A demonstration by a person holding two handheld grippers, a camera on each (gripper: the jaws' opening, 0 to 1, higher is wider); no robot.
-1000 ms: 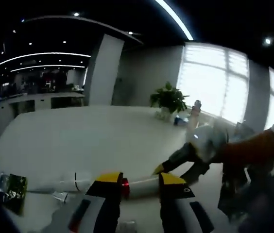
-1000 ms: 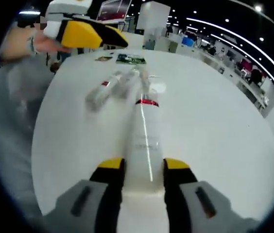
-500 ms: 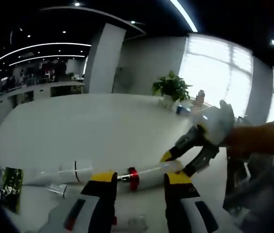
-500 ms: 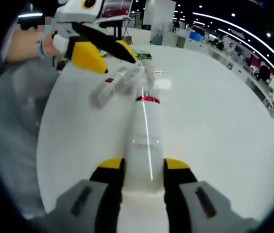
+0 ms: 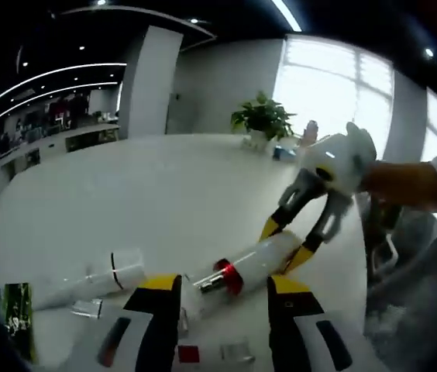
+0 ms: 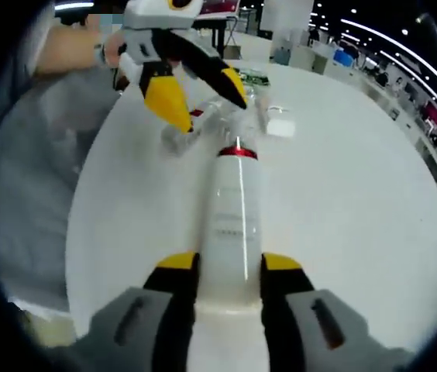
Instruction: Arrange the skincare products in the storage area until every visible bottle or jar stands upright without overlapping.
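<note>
Between right claw [image 6: 228, 267] tips, white bottle [image 6: 232, 213], red-ringed neck pointing away

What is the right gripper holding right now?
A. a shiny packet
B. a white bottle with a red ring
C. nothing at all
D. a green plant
B: in the right gripper view, the right gripper has both yellow-tipped jaws pressed against the sides of the white bottle, whose red ring sits at the far end near the left gripper.
</note>
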